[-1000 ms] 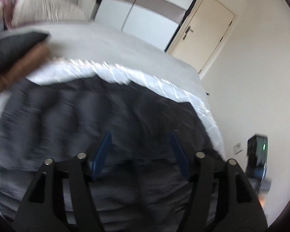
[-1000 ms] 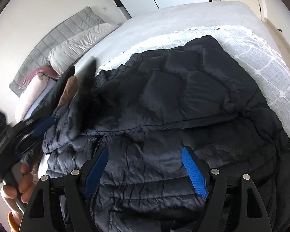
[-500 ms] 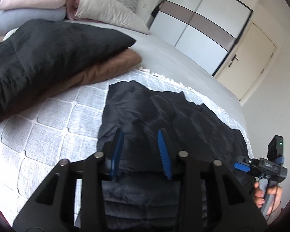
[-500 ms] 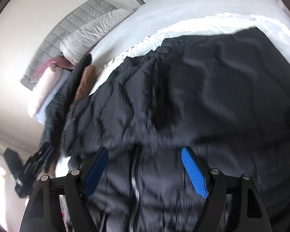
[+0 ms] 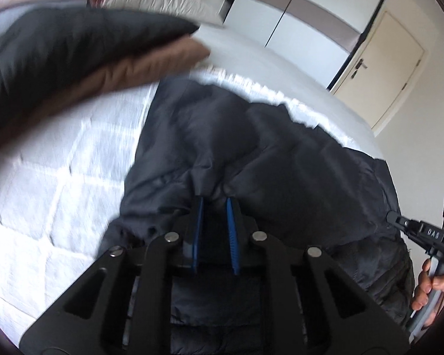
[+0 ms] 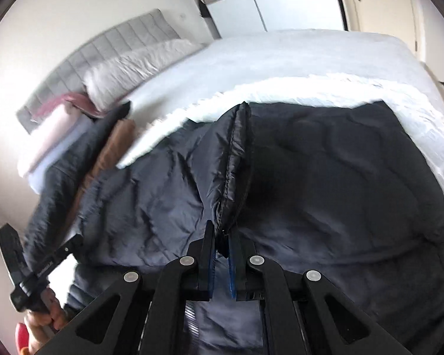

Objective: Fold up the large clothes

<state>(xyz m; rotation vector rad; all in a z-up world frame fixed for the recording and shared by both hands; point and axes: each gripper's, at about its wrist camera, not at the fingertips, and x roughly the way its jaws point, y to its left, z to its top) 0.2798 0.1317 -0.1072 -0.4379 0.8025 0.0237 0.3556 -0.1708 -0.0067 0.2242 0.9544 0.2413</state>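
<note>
Both tongs were found closed on fabric. Left gripper (image 5: 214,204): blue pads drawn nearly together, a bunched ridge of the dark puffer jacket (image 5: 266,162) pinched between them. Right gripper (image 6: 221,236): pads likewise nearly together, clamped on a doubled, stitched hem edge (image 6: 236,159) that stood up in a ridge ahead of the fingers.

Jacket was seen spread across the white quilted bedspread (image 5: 59,192), on the near half of the bed, partly lifted at both grips.

Handling, as judged: the shell looked thin, smooth and probably slippery; the fill soft and light, though bulky. No stiffness was to be expected, so any unsupported part would sag. Seams and hem were judged the better holds, since thicker stitched edges should slip less than a pinch of plain panel. Trapped air was likely to make folds spring back.

Count: one jacket in hand; two folded garments stacked at the side, a black one (image 5: 59,50) over a brown one (image 5: 127,74); pillows by the headboard were too blurred to be counted.
</note>
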